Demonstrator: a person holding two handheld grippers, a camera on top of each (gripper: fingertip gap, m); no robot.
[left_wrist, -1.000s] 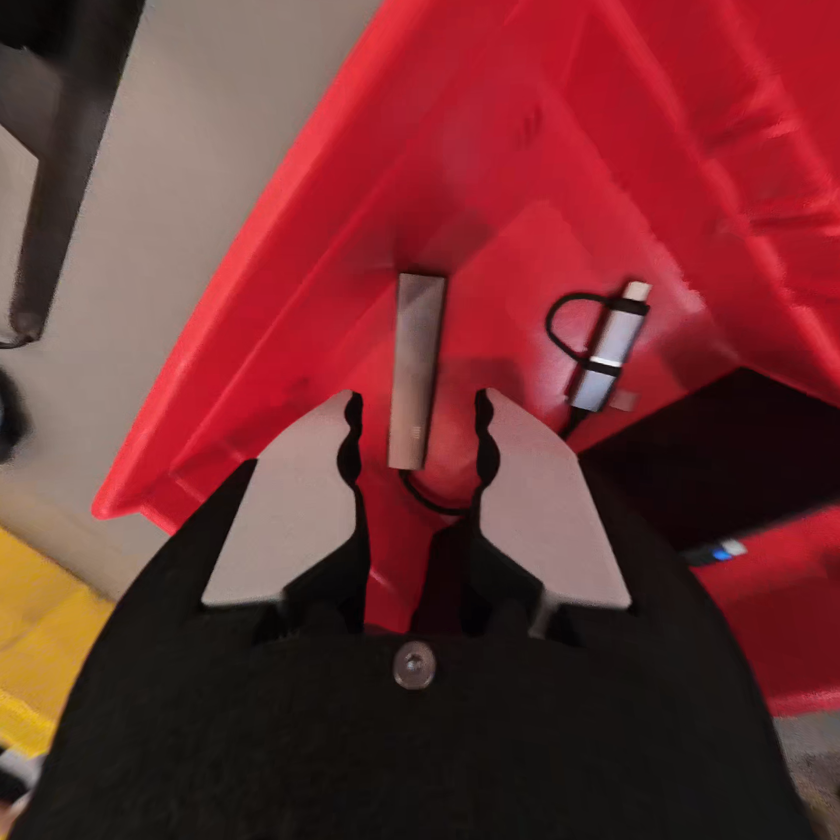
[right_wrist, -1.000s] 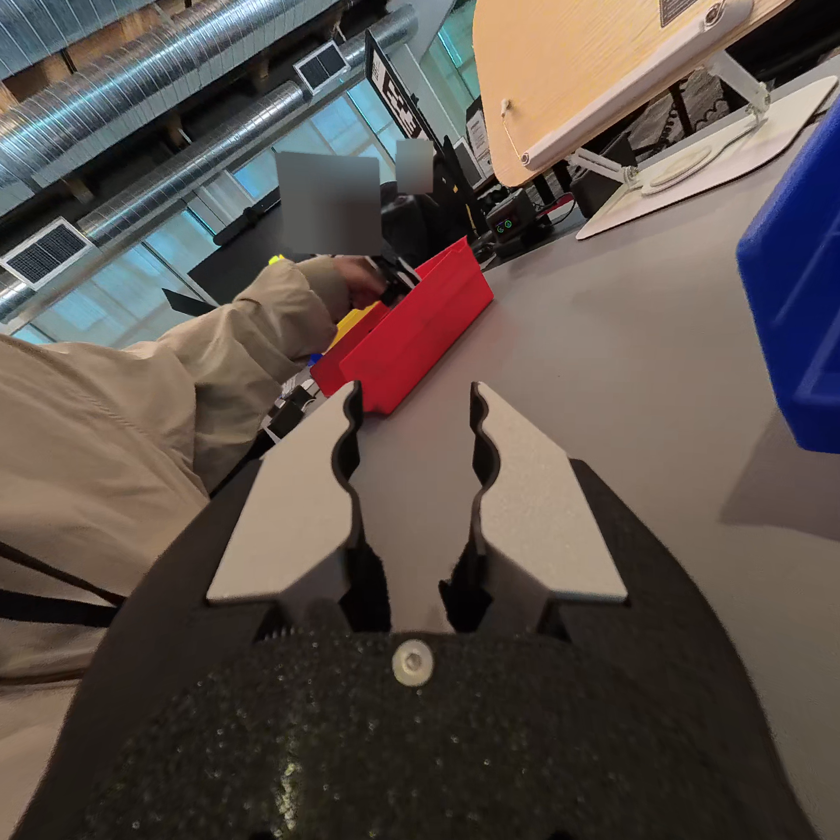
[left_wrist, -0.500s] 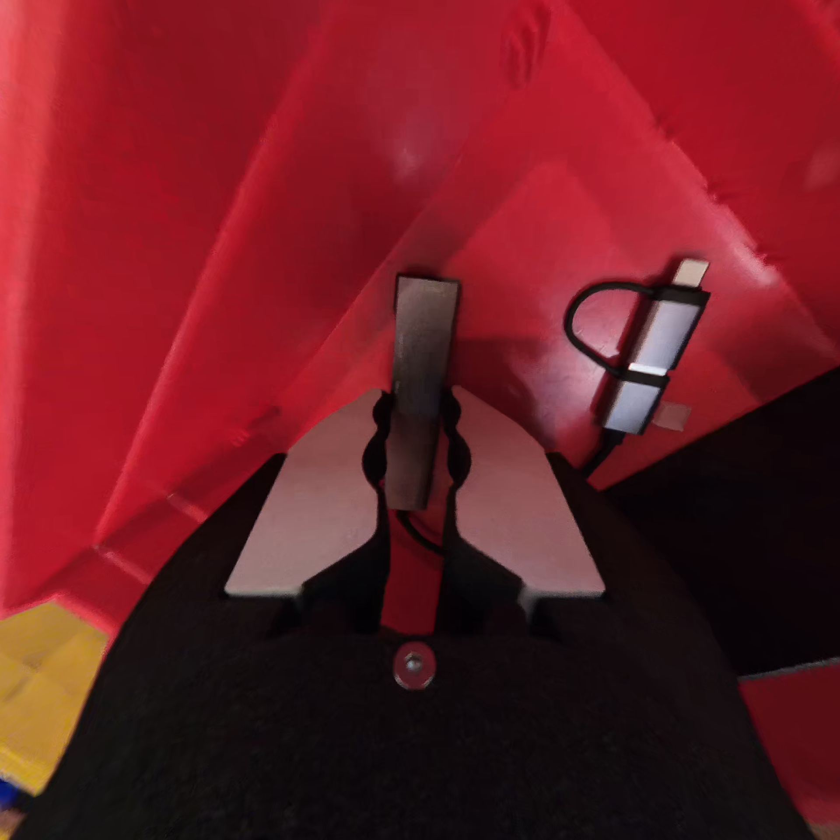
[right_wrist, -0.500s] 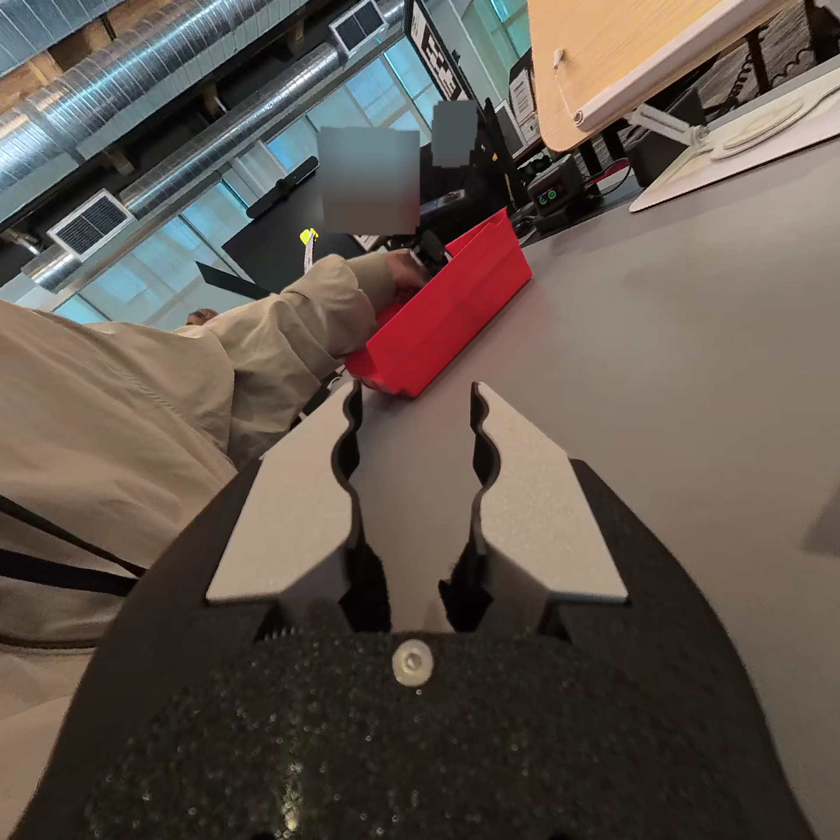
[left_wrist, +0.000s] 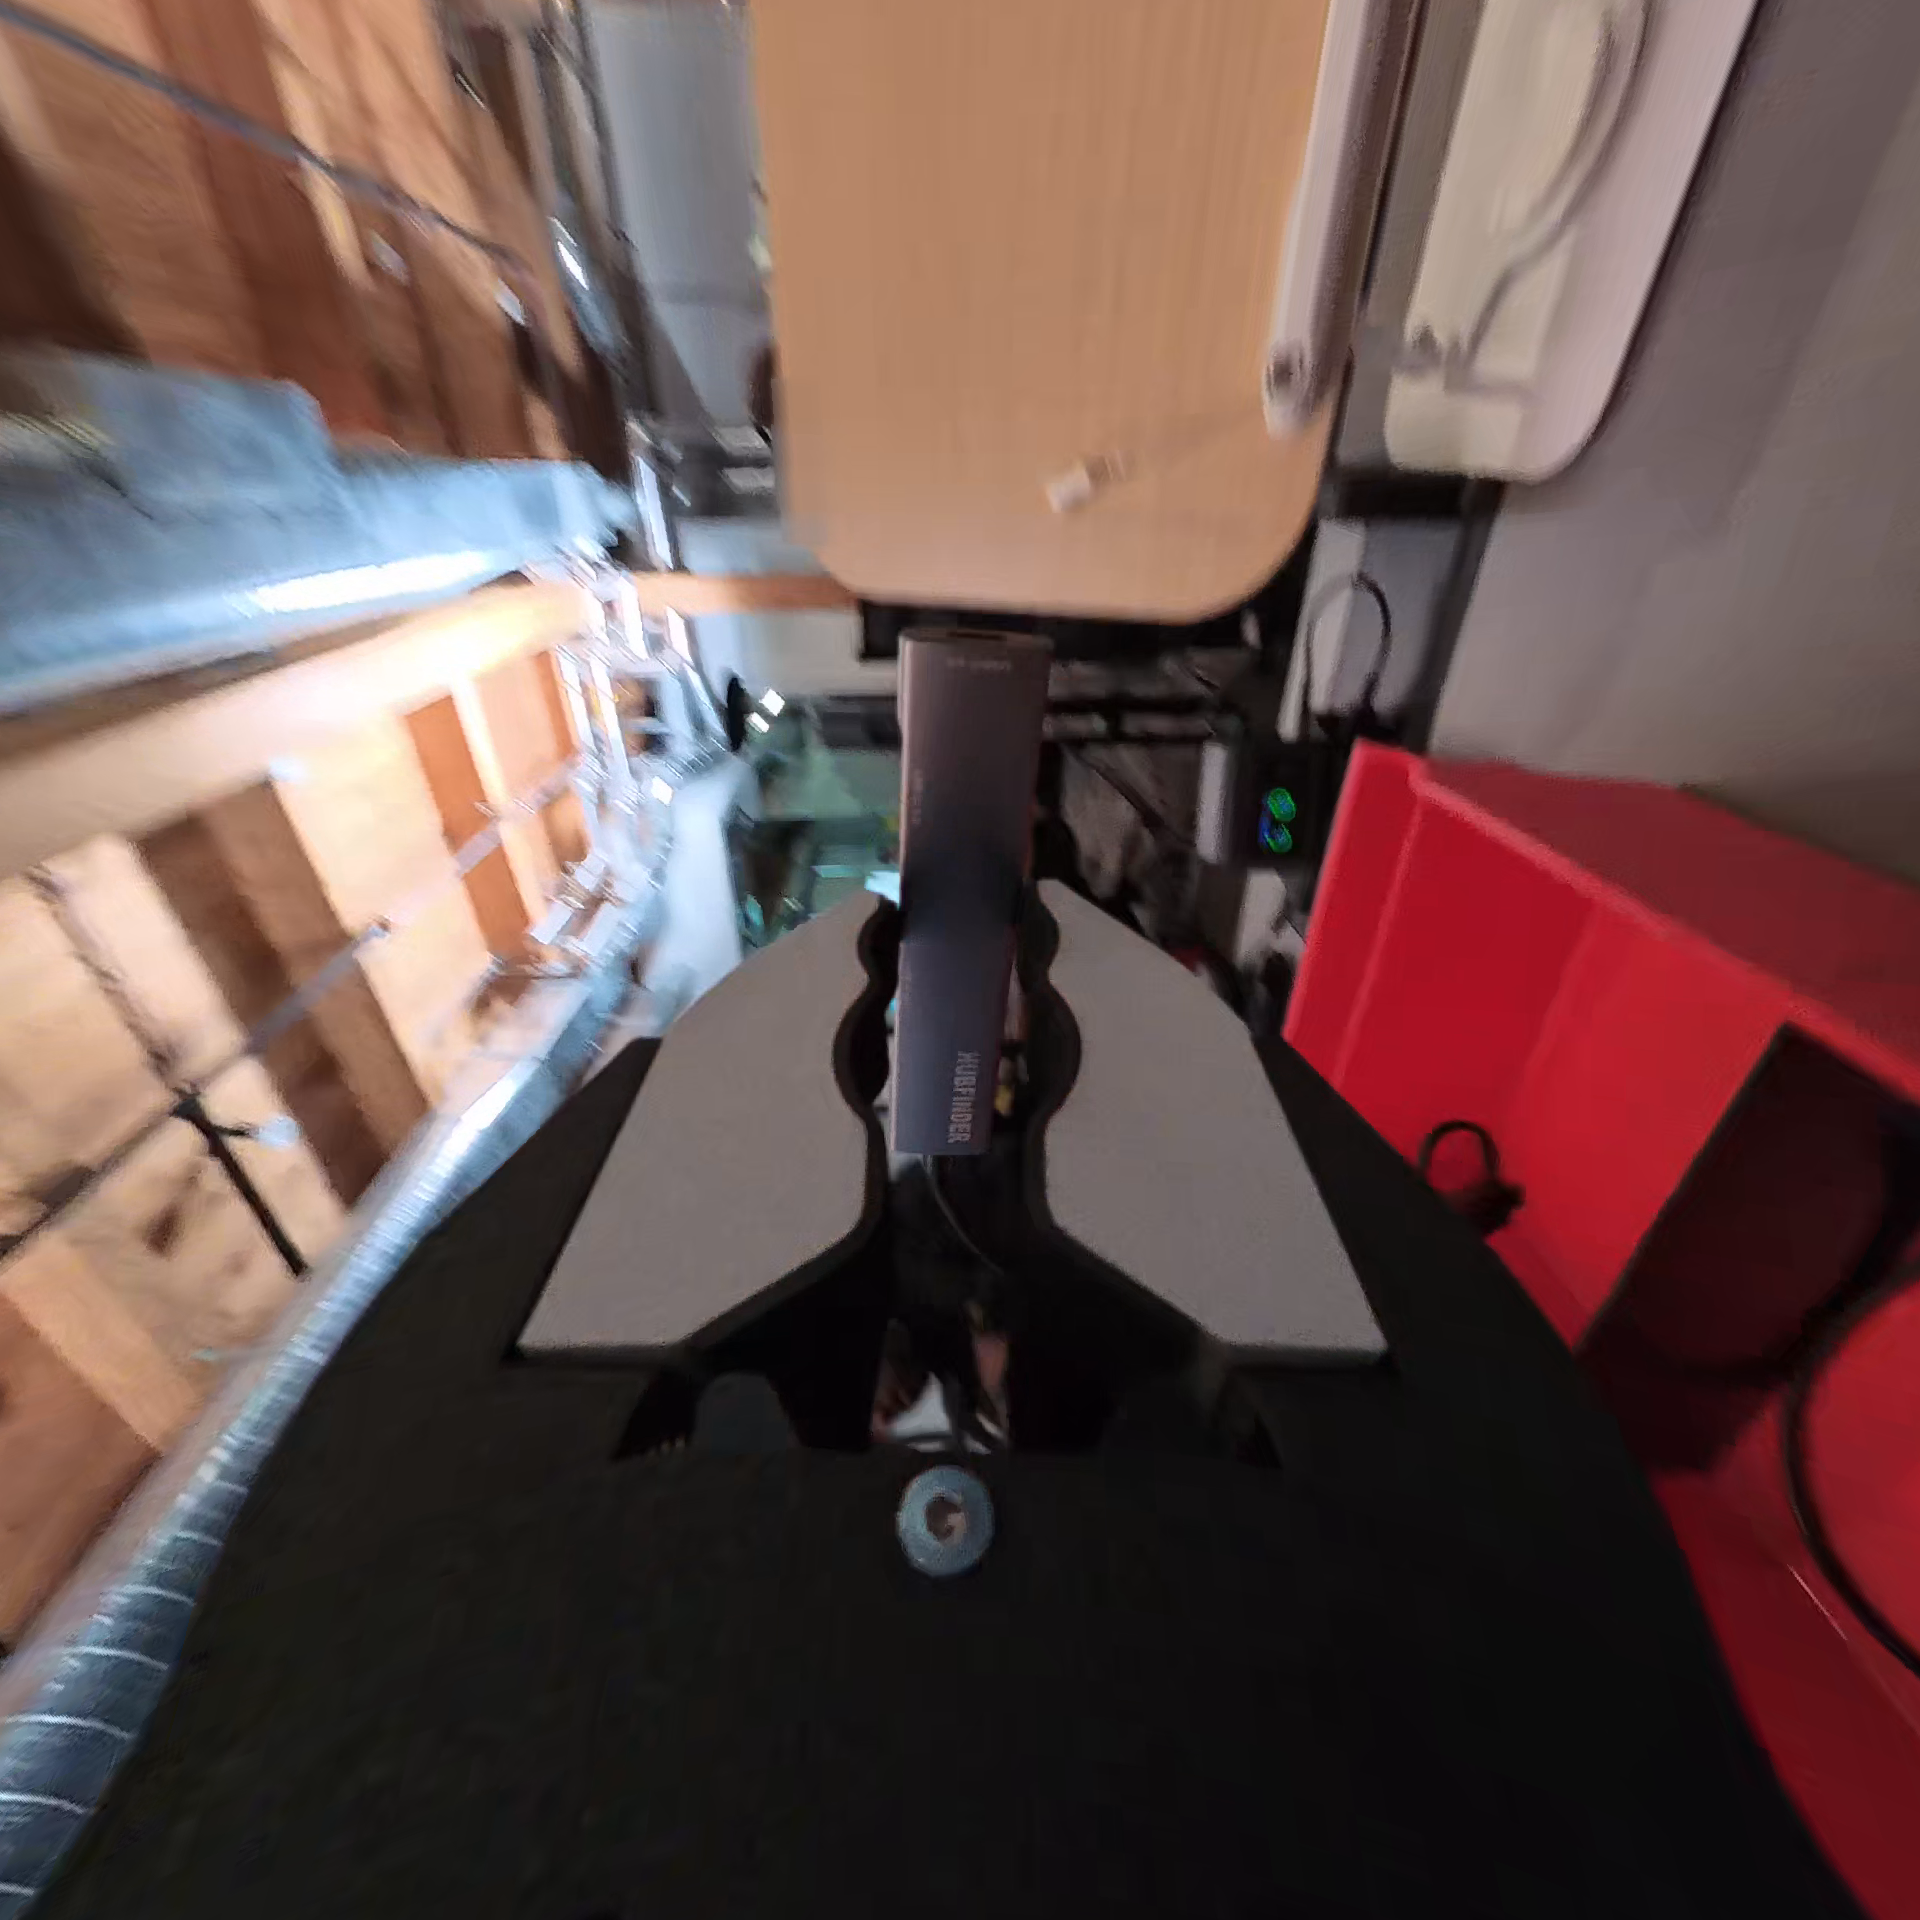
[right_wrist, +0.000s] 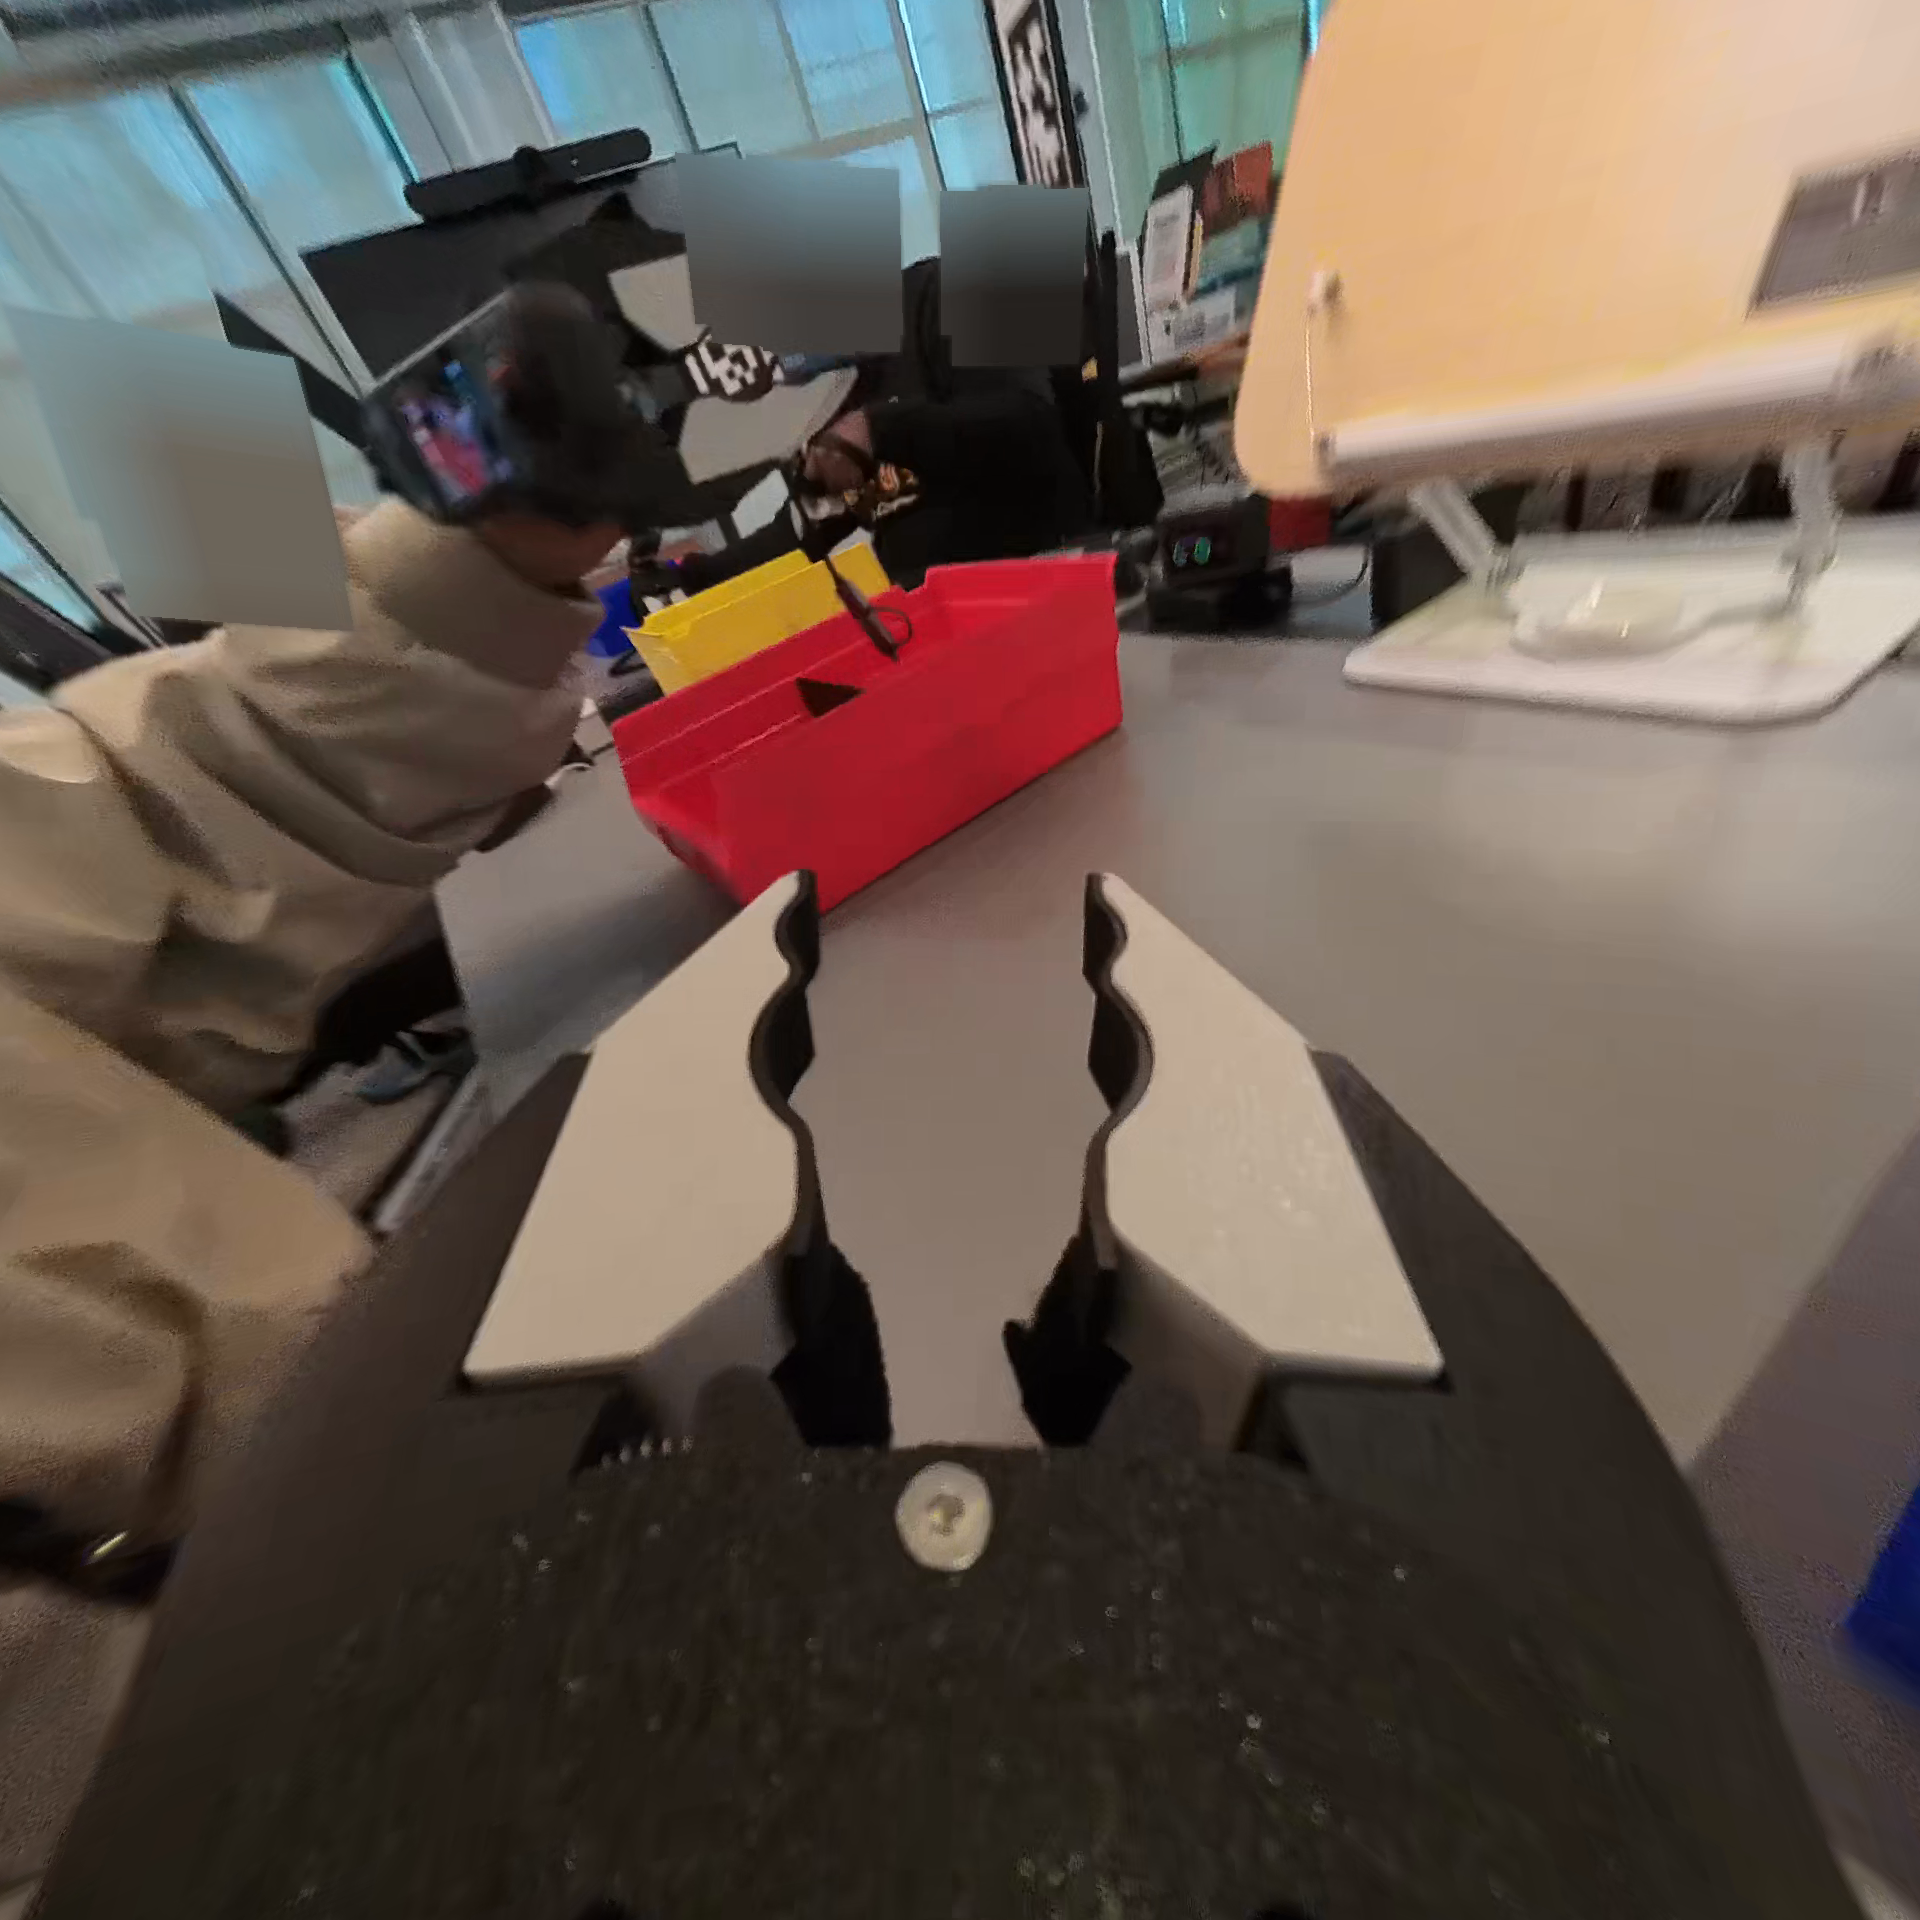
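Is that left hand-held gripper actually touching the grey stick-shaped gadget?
Touching. In the left wrist view the left hand-held gripper has both fingers closed against the sides of the grey stick-shaped gadget, holding it up clear of the red bin.

Dark grey hub (left_wrist: 961, 894) between pale grey fingers (left_wrist: 727, 1122) on black left gripper (left_wrist: 956, 925). Red bin (left_wrist: 1621, 997) at 3 o'clock. Grey table (right_wrist: 1455, 935); red bin (right_wrist: 894, 748) at 11 o'clock, yellow bin (right_wrist: 748, 623) behind. Black-and-white checkered marker (right_wrist: 732, 366). Beige sleeve (right_wrist: 260, 748).
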